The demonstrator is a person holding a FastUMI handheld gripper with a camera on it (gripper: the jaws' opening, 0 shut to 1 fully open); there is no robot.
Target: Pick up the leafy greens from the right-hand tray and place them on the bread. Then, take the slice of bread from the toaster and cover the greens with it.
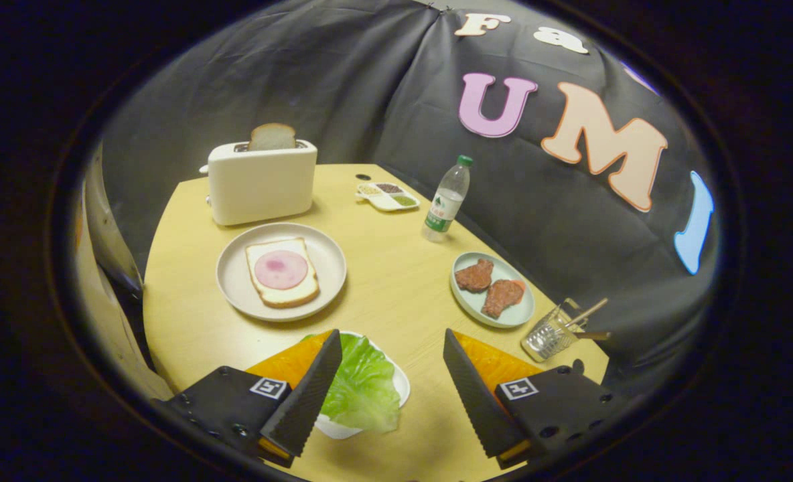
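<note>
**Open gripper hovering over the lettuce dish**

Black cloth is hanging as the booth's wall behind a pale wooden table (396, 281), which is carrying everything in the scene. At the far side a cream toaster (261, 181) is standing upright, and a slice of bread (272, 136) is poking up out of its slot. Just in front of the toaster a round beige plate (236, 294) is sitting, and on it another bread slice (282, 273) is lying flat with a round pink slice of ham (280, 269) resting on top.

Nearer the camera, the leafy greens (363, 385) are lying in a small white dish (400, 388), with the leaf spilling over the near rim. The gripper (390, 385) is hanging with its jaws spread wide and nothing in its grasp. Its left finger (306, 395) is overlapping the left part of the greens in this view, while the right finger (473, 395) is sitting apart from the dish over bare table; whether the left finger is touching the leaf cannot be told.

Beyond the right finger a pale green plate (467, 304) is holding two brown meat patties (489, 286) side by side. Beside that plate, near the table's edge, a wire basket (549, 337) is holding wooden sticks. Farther back, a water bottle (447, 199) with a green cap is standing upright, and next to it a small divided tray (388, 196) is lying near the wall.
</note>
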